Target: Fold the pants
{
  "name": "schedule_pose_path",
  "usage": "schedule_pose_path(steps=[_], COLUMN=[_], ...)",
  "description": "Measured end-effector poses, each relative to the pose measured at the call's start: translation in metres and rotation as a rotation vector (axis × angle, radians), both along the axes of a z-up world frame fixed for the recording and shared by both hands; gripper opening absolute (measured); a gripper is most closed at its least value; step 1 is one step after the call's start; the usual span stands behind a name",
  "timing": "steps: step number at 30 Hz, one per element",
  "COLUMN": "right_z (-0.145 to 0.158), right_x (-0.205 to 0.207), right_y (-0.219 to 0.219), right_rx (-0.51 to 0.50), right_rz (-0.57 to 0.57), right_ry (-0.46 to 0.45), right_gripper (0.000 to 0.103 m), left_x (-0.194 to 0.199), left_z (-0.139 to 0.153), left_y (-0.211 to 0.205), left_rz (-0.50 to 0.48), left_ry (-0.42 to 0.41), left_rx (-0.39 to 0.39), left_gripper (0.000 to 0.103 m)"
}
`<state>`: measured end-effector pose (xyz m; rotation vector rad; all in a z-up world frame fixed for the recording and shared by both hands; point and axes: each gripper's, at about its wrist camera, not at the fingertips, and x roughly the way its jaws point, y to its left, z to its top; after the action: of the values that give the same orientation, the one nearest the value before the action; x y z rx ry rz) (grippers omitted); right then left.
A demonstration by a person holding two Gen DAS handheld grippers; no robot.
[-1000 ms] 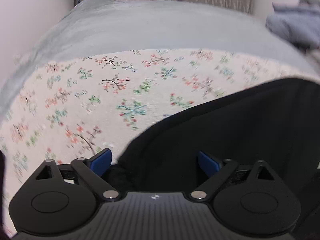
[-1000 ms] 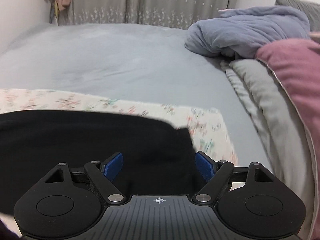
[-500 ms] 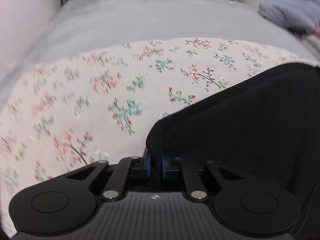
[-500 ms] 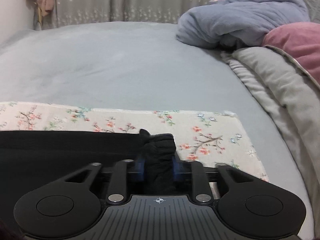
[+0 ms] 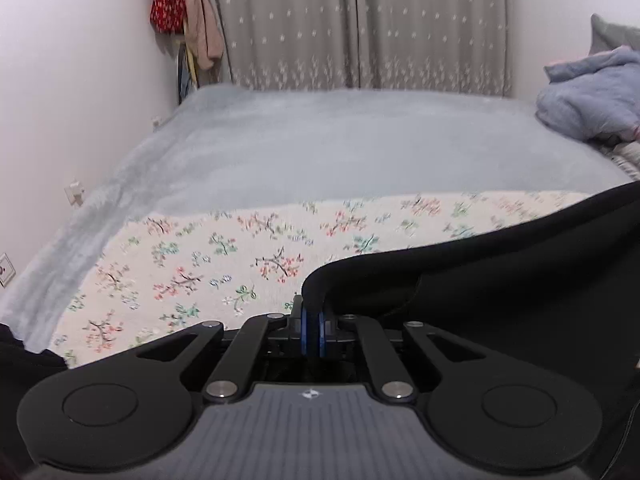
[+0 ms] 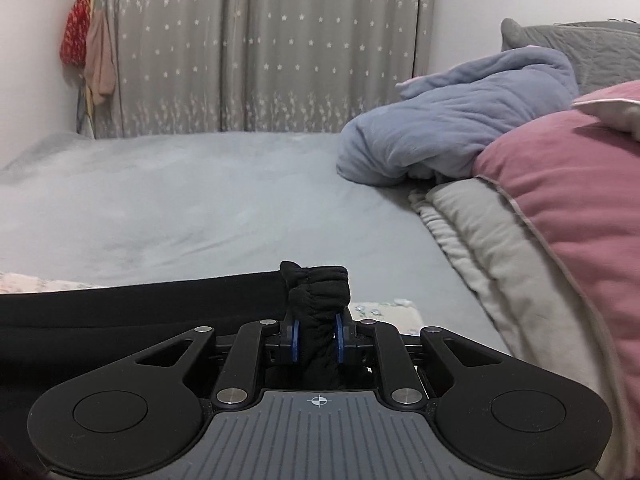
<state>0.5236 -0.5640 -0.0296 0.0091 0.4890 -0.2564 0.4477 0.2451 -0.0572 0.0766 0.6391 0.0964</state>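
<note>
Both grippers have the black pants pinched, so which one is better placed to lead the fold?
Probably right. The right gripper clamps a thick bunched wad of the black pants; the left gripper pinches only a thin edge.

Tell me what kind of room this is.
Most likely a bedroom. A wide bed under a grey-blue cover fills the view, a pink pillow and rumpled blue blanket lie at one end, and star-patterned curtains hang behind.

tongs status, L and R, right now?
Left tongs: shut on the black pants, thin edge pinched.
Right tongs: shut on the black pants, bunched gathered end between the pads.
</note>
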Motion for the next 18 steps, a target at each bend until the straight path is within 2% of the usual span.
schedule_pose_path(steps=[5,9,12,18], right_z=[0.036,0.045,0.041,0.006], right_x=[-0.078,-0.145,-0.200,-0.305], right_y=[-0.008,-0.012,-0.007,0.002], right_rx=[0.093,0.153,0.169,0.219], right_rz=[0.037,0.041,0.051,0.008], right_ry=[-0.067,-0.062,-0.046,-0.009], right_gripper=[0.015,0.015,0.015,0.015], left_x=[-0.042,-0.075,-0.104,-0.157], left_z=[0.021,0.020,0.018,-0.004], left_y=[0.004,0.009,0.011,0.012], left_rz=[-0.020,0.014,0.026,0.055], left_ry=[-0.052,-0.049,-0.063,-0.059], left_rx=[-0.057,-0.170,-0.231,-0.262], left_gripper=[0.012,0.012,0.012,0.012])
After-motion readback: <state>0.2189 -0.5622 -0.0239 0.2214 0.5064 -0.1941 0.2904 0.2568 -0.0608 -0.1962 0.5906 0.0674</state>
